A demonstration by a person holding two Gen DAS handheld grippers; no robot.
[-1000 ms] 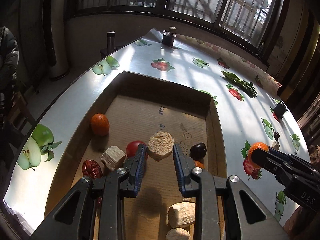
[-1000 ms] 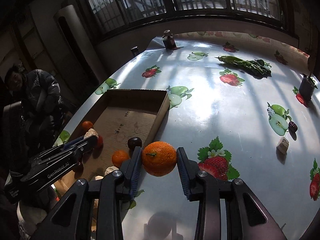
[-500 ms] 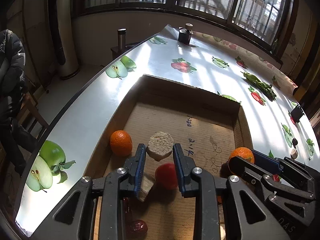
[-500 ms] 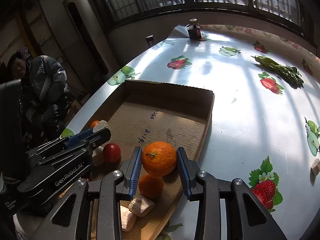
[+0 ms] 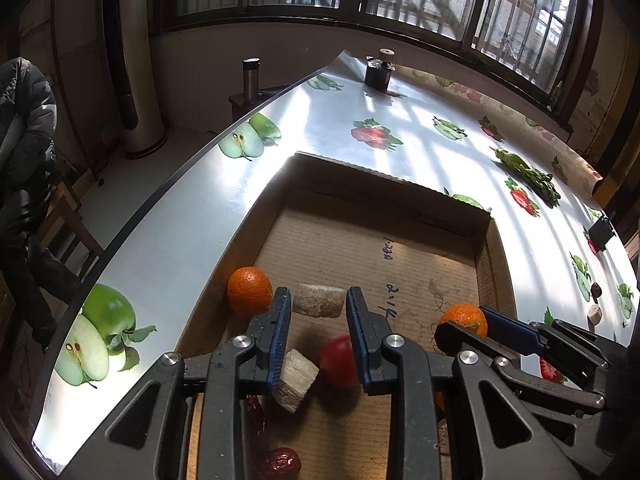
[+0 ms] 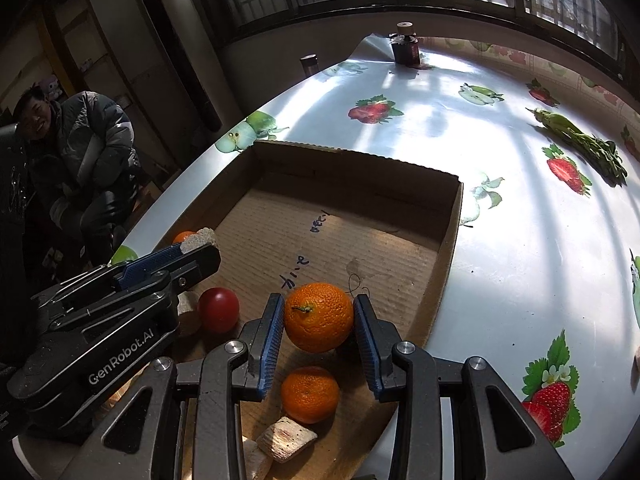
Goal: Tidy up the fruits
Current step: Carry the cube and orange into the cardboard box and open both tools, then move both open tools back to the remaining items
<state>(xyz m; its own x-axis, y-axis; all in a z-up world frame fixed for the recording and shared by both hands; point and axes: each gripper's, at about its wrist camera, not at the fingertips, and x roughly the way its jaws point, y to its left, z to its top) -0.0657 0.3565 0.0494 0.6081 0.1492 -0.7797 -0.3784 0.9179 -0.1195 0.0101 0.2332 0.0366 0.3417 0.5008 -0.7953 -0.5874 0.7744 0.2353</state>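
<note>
A shallow cardboard box (image 5: 384,184) (image 6: 448,240) lies on the fruit-print table. My left gripper (image 5: 319,308) is shut on a beige round chunk (image 5: 319,300) and holds it above the box floor, beside an orange (image 5: 249,290) at the box's left wall. My right gripper (image 6: 319,320) is shut on an orange (image 6: 319,317) and holds it over the box's near right part; it also shows in the left wrist view (image 5: 464,320). Below lie a red tomato (image 6: 218,309) (image 5: 340,361), another orange (image 6: 310,394), beige chunks (image 5: 296,378) (image 6: 286,442) and a red date (image 5: 280,462).
On the table outside the box are green vegetables (image 6: 580,140), a dark jar (image 6: 406,50), a small dark fruit (image 5: 596,290) and a beige piece (image 5: 595,314). A person in a grey jacket (image 6: 86,152) sits beyond the table's left edge. A black holder (image 5: 600,232) stands at the right.
Both grippers moved forward over the box with their loads. The right gripper came from over the table to above the box floor. The left chunk has turned in the jaws.
</note>
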